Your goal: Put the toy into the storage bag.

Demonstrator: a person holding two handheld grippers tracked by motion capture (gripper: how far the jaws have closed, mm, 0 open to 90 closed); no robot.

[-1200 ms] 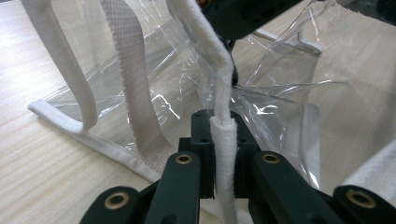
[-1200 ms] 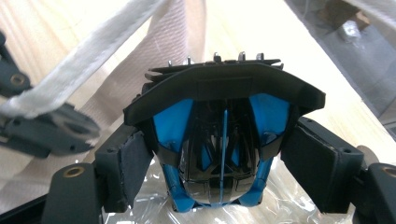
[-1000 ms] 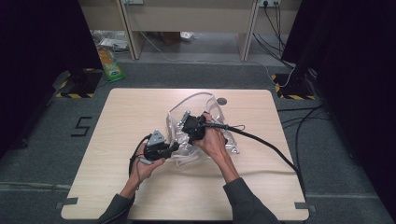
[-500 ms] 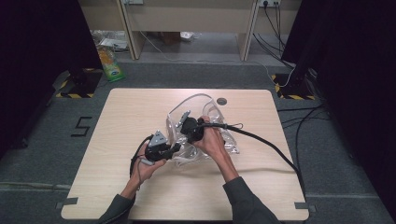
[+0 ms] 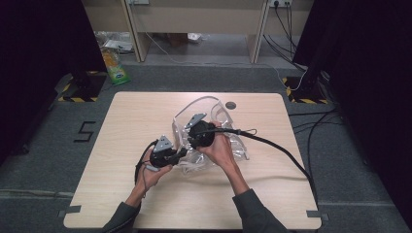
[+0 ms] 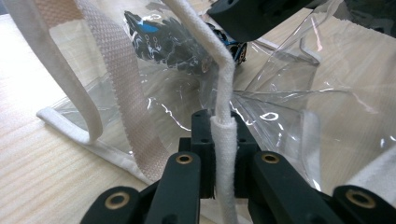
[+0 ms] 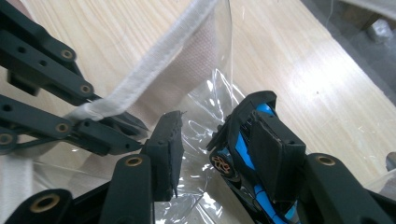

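A clear plastic bag (image 5: 221, 116) with white fabric trim and straps lies in the middle of the table (image 5: 136, 116). My left gripper (image 5: 183, 152) is at the bag's near-left side, shut on its white trimmed edge (image 6: 223, 93), which runs up between the jaws of my left gripper (image 6: 222, 135). My right gripper (image 5: 193, 141) reaches into the bag's mouth. Its jaws stand apart around a blue and black toy car (image 7: 233, 154), which rests against the right jaw; the left jaw is clear of it. Through the plastic, the car (image 6: 177, 44) sits below the right gripper (image 6: 252, 14).
A beige webbing strap (image 6: 116, 70) loops down beside the held trim. A small dark round disc (image 5: 231, 105) sits near the table's far edge. The right gripper's black cable (image 5: 282, 150) trails off to the right. Bare tabletop lies left and front.
The right gripper has shifted slightly lower over the bag's mouth. The left gripper keeps its hold on the trim and has hardly moved.
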